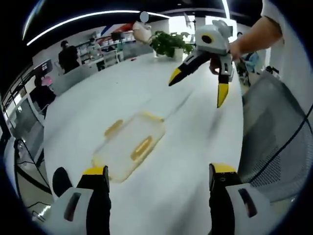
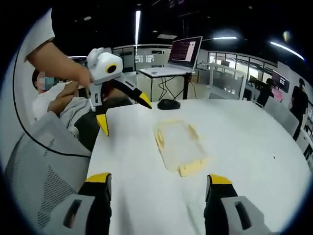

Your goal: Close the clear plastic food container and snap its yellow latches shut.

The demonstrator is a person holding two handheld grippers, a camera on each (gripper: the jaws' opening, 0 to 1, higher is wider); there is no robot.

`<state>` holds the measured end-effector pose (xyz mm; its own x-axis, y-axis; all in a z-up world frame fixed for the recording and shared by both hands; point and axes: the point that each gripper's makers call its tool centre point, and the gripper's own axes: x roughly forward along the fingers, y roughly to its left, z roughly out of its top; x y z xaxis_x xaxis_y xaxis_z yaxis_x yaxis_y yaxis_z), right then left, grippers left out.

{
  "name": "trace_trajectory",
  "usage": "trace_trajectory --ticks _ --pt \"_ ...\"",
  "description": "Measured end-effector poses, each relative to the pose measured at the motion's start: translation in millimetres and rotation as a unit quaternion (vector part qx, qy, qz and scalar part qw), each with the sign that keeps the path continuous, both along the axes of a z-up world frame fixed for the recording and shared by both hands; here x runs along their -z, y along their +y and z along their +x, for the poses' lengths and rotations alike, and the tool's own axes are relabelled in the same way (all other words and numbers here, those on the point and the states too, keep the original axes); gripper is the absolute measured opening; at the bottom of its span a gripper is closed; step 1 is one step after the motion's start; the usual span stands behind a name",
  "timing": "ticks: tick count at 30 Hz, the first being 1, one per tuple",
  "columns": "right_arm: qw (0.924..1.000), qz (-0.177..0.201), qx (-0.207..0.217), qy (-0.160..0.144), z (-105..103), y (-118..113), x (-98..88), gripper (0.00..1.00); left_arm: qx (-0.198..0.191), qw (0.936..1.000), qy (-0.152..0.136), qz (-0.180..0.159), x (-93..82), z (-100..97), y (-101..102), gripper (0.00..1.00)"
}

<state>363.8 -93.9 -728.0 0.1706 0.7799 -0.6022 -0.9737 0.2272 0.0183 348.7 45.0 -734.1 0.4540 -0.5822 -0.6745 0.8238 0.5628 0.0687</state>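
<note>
- Left gripper view is showing our left gripper (image 1: 159, 183) with its yellow-tipped jaws spread wide and nothing between them, hovering above the white table (image 1: 195, 161); we are keeping it open, we judge, so it can come down over a latch or the lid edge.
- In the same view our right gripper (image 1: 198, 88) is hanging in the air beyond the container, jaws parted and empty, tips pointing down at the table; the right gripper view is showing its own jaws standing well apart too.
- The clear plastic food container (image 1: 129, 144) is lying flat on the table between the two grippers, touched by neither. Its picture is blurred, so we are not able to tell whether the lid is already seated.
- Two yellow latches (image 1: 142, 147) are showing on it in the left gripper view; in the right gripper view a yellow latch (image 2: 192, 168) is sticking out at the near end, which we are reading as not yet snapped.
- Further out, a potted plant (image 1: 168, 43) is standing at the table's far edge, a black mouse (image 2: 169, 104) is resting near the other edge, and a laptop (image 2: 183, 51) is sitting on a desk beyond.
</note>
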Motion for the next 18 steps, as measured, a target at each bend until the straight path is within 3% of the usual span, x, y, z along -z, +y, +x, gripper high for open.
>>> trace_trajectory --ticks 10,18 --pt "1.0 -0.001 -0.008 0.004 7 7 1.8 0.77 0.016 0.9998 0.009 0.01 4.3 10.1 8 0.82" --pt "0.9998 -0.017 -0.01 0.002 18 9 6.7 0.74 0.04 0.9983 0.011 0.041 9.7 18.2 16 0.8"
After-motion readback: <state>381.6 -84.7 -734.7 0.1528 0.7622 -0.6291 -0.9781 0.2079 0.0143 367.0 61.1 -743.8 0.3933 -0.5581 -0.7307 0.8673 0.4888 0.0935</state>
